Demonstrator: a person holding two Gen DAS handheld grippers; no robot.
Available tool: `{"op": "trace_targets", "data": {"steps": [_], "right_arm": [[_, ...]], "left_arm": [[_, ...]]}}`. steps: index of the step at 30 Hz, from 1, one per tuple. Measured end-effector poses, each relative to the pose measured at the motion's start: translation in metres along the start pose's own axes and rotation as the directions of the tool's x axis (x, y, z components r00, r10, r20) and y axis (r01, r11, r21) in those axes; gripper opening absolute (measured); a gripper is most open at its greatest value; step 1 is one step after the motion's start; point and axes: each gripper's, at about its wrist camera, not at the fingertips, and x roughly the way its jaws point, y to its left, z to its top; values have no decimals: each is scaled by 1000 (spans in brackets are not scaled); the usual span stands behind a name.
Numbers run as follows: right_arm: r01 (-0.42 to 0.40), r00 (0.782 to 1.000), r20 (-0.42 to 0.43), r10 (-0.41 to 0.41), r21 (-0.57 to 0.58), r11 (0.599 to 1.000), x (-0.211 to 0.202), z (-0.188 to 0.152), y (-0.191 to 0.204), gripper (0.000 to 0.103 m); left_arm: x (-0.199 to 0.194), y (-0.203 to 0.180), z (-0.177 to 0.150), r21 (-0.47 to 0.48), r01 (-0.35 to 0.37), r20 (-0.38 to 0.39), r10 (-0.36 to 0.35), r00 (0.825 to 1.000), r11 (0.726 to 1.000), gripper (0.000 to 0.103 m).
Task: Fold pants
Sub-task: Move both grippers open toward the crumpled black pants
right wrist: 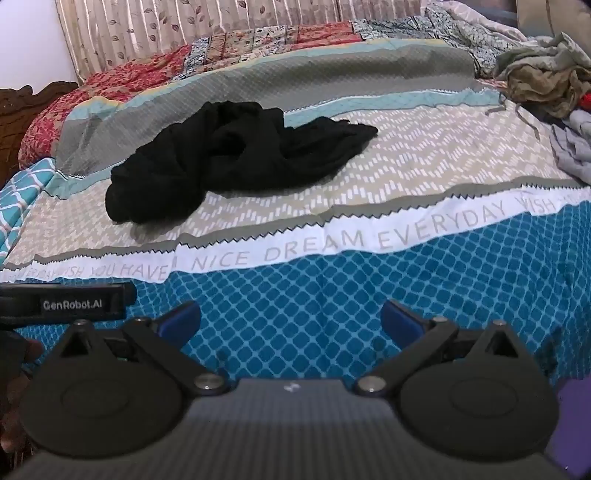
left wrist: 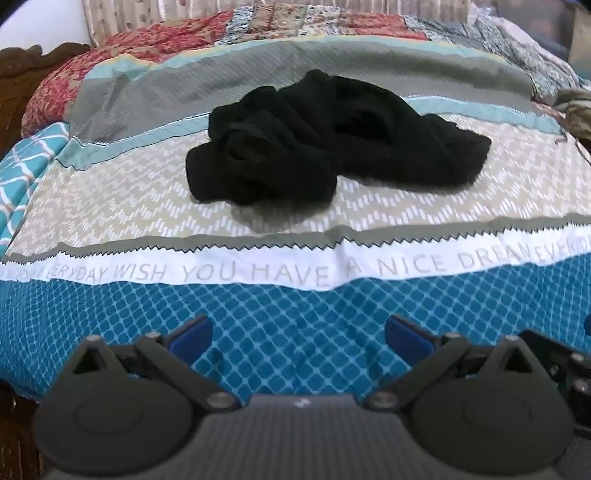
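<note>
1. The left gripper [left wrist: 298, 334] hangs over the near edge of the bed, tilted down, its blue-padded fingers [left wrist: 192, 334] spread wide with nothing between them.
2. The right gripper [right wrist: 291, 320] hangs over the same near edge, also tilted down, its blue fingers [right wrist: 183, 319] spread wide and empty; only bedsheet shows in the gap.
3. In the right wrist view a black bar [right wrist: 70, 302] with white lettering sticks in from the left side, just beside the right gripper, and part of a hand [right wrist: 16, 369] shows dimly at the left edge below it.
4. The bedsheet [left wrist: 295, 350] covers the bed: a blue diamond-patterned band lies along the near edge, then a white band with grey printed words, then a beige zigzag band, then teal and grey bands farther back.
5. The pants [left wrist: 325, 140] are black and lie crumpled in a heap near the middle of the bed, mostly on the beige band and reaching back onto the teal and grey bands, well apart from both grippers.
6. A pile of clothes [right wrist: 546, 81], olive and grey, sits at the far right edge of the bed.
7. A red and patchwork quilt [left wrist: 140, 48] is bunched along the far edge.
8. Behind the bed hangs a striped, leaf-printed curtain [right wrist: 155, 29].
</note>
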Motion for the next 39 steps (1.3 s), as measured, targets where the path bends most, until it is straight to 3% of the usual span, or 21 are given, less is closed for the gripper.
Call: {"op": "trace_targets", "data": {"steps": [8,39], "right_arm": [[7,1000,-7,-7,15,1000,3,0,-5,103],[28,999,-44,-25,55,998,15,-4,-13,103]], "left_arm": [[5,-7,-2,34,-24,-10,24,1000,999,103],[21,-17,-10,83,6,-46,-2,999,997,103]]}}
